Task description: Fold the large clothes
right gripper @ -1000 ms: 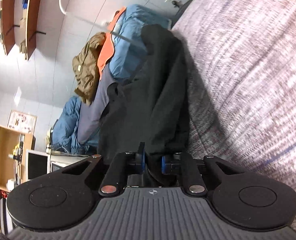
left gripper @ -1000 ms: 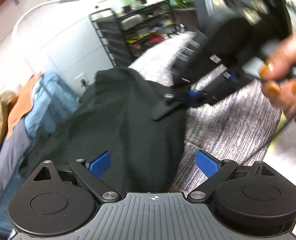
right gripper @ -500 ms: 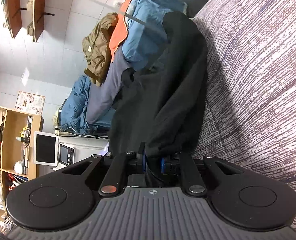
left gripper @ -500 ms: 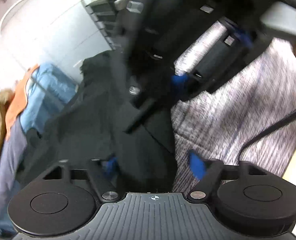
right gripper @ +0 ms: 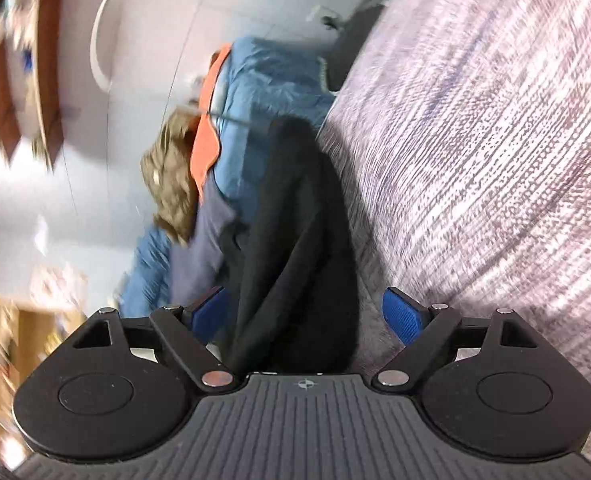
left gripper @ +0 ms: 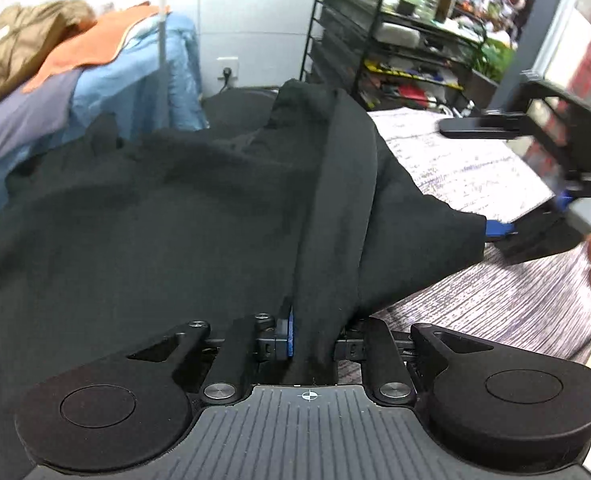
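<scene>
Black garment (left gripper: 175, 220) pinched within left claw (left gripper: 313, 338).

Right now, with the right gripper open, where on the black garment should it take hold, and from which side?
Judging from the left wrist view, the free corner of the black garment nearest the right gripper looks best. It lies thin over the striped cloth and points at the blue pads, so come in level from that side. The left gripper already clamps the thick fold.
</scene>
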Available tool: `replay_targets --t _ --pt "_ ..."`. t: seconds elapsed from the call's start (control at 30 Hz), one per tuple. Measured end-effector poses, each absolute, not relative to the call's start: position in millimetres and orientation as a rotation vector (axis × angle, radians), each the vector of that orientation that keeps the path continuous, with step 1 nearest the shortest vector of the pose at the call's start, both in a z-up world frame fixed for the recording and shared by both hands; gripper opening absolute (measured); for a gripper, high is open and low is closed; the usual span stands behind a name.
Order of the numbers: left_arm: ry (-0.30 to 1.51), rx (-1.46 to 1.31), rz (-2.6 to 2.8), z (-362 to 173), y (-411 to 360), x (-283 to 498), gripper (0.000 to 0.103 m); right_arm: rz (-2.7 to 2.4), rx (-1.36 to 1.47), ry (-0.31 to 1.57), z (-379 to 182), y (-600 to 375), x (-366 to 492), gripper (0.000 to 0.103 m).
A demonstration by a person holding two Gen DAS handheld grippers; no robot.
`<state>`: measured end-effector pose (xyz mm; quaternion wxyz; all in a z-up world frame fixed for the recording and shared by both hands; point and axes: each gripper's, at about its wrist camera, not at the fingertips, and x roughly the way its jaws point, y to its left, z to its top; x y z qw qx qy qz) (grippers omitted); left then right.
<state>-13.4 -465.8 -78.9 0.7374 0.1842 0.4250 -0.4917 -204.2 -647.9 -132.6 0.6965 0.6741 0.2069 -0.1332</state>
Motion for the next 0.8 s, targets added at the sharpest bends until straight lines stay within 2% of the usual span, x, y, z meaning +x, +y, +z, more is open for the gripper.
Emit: replay_targets --t 0.23,0.4,0.5,0.57,0.67,0.8 --pt "0.939 0.394 -1.07 -77 -466 -16 0.058 -0.253 1.505 0.544 -150 -666 -135 0.087" --pt "0.918 0.431 -1.079 -78 -469 -20 0.058 -0.332 1.479 0.635 -161 -665 -97 0.081" --pt "0.927 0.424 -1.076 -80 -470 -19 0.058 -0.38 1.393 0.684 -163 -658 -86 0.062" --pt "0.939 0.412 -1.071 -82 -470 -19 0.058 -0.412 1.328 0.703 -165 -651 -87 0.037" --pt "0.947 0.404 -1.069 -87 -471 -21 0.058 -0.404 1.279 0.672 -169 -645 -98 0.021" --pt "0.934 0.383 -1.064 -83 -466 -24 0.06 -0.408 1.224 0.651 -163 -642 -104 0.014"
